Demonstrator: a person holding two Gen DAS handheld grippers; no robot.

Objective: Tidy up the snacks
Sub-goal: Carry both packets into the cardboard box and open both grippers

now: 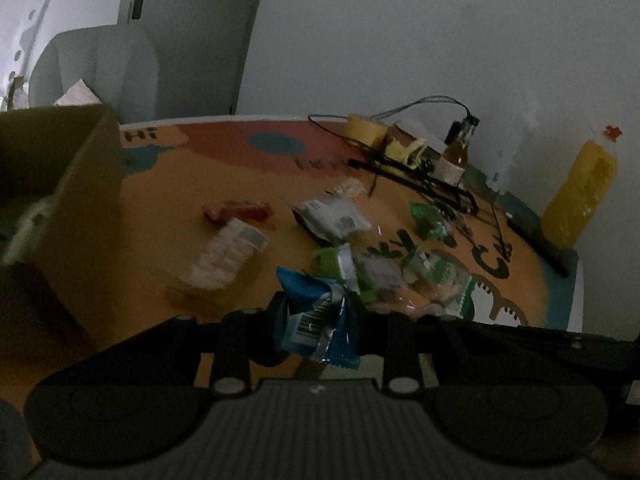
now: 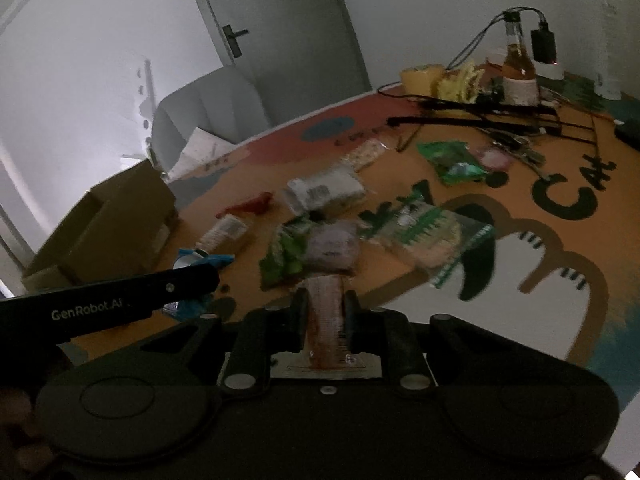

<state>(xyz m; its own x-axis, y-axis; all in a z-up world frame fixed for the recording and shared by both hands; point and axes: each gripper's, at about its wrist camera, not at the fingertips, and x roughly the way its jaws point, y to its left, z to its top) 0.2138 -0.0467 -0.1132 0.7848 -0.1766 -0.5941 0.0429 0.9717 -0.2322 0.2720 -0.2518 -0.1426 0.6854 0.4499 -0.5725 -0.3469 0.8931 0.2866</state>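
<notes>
Left wrist view puts the left gripper (image 1: 318,320) in front, its jaws clamped on a crumpled blue snack packet (image 1: 316,320) whose barcode faces the lens. Only this view looks into the open cardboard box (image 1: 86,184) at the left, where something pale lies inside, too blurred to name. It also shows a yellow bag (image 1: 580,192) leaning on the wall at the far right edge of the table (image 1: 168,200).

The right wrist view has the right gripper (image 2: 324,312), jaws pinched narrow on a thin clear packet with brownish contents (image 2: 325,320), held upright between the pads. This view alone catches the left gripper from the side (image 2: 192,280), the blue packet (image 2: 208,260) poking out above and below its finger, just in front of the box (image 2: 108,224), which here shows only its outer walls.

Both views share the loose snacks on the printed tabletop: a red packet (image 1: 240,211), a white wrapped roll (image 1: 228,254), a grey-white pouch (image 1: 334,218), green packets (image 2: 286,254) and a large green-and-white bag (image 2: 432,236). An amber bottle (image 2: 518,72), cables and a tape roll (image 1: 366,130) sit at the far edge.
</notes>
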